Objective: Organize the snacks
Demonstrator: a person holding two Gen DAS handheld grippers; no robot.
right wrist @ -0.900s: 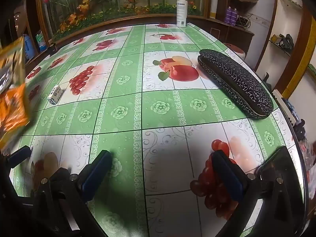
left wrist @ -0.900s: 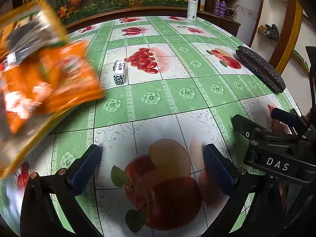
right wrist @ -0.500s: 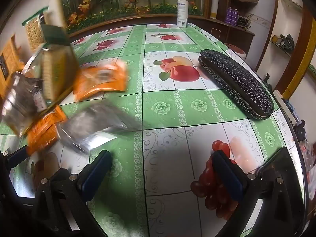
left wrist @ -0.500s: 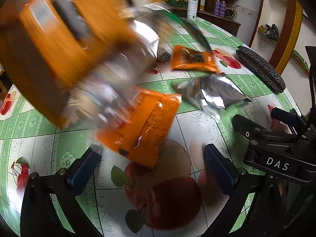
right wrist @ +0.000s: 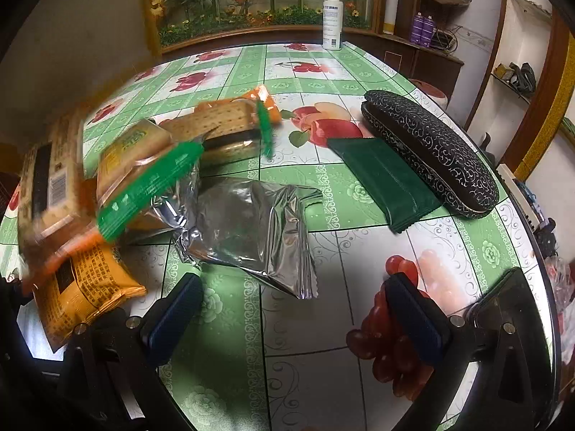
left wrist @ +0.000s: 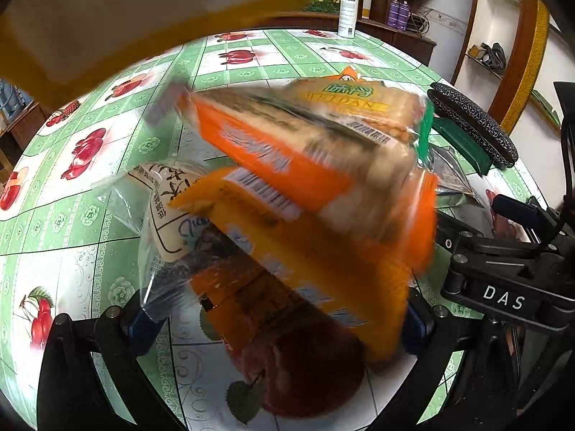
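Several snack packets lie or tumble, blurred, on the green fruit-print tablecloth [right wrist: 359, 54]. In the right wrist view: a silver foil packet [right wrist: 248, 230], a dark green packet [right wrist: 384, 183], a clear pack of crackers [right wrist: 226, 125], a green-edged cracker pack [right wrist: 143, 168] and an orange packet [right wrist: 82, 287]. In the left wrist view orange packets [left wrist: 305, 230] and a white-labelled clear bag [left wrist: 169, 212] pile right in front of my left gripper [left wrist: 276, 323], which is open and empty. My right gripper [right wrist: 291, 309] is open and empty just short of the silver packet.
A black patterned glasses case [right wrist: 431, 154] lies at the right beside the dark green packet. A white spray bottle [right wrist: 332, 18] stands at the table's far edge. A blurred tan and orange shape [left wrist: 107, 18] fills the upper left of the left wrist view.
Snack packets have been dumped onto the table from the upper left and spread across it. Both grippers have stayed still and open.
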